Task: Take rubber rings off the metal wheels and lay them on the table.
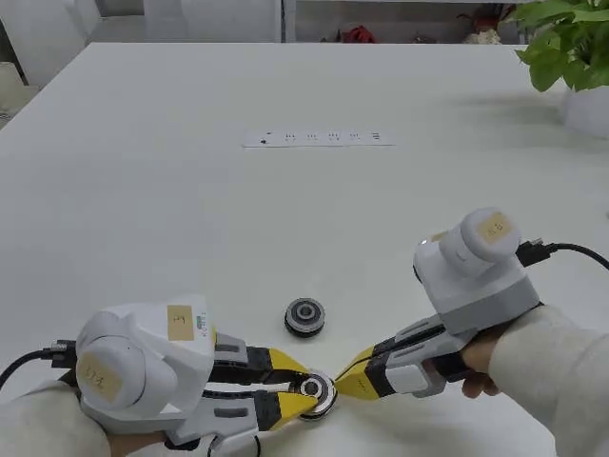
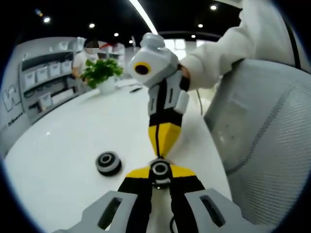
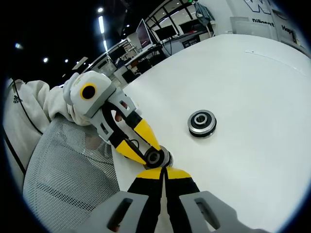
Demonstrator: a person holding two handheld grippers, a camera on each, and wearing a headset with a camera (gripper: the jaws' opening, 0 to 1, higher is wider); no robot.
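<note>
A small metal wheel (image 1: pixel 315 391) with a dark hub is held just above the table's near edge, with my left gripper (image 2: pixel 161 171) shut on it between its yellow fingertips. My right gripper (image 1: pixel 343 385) comes in from the right with its jaws shut. Its tips (image 3: pixel 164 170) touch the rim of the held wheel (image 3: pixel 156 157); I cannot tell whether they pinch a rubber ring. In the left gripper view the right gripper (image 2: pixel 162 151) points down onto the wheel. A second wheel (image 1: pixel 304 317) wearing a black rubber ring lies flat on the table just beyond, also seen as the second wheel (image 2: pixel 108 162) (image 3: pixel 202 123).
The white table (image 1: pixel 285 209) stretches far ahead. A white label strip (image 1: pixel 317 139) lies at mid-table. A potted green plant (image 1: pixel 566 48) stands at the far right corner. A grey mesh chair (image 2: pixel 262 145) is close behind the grippers.
</note>
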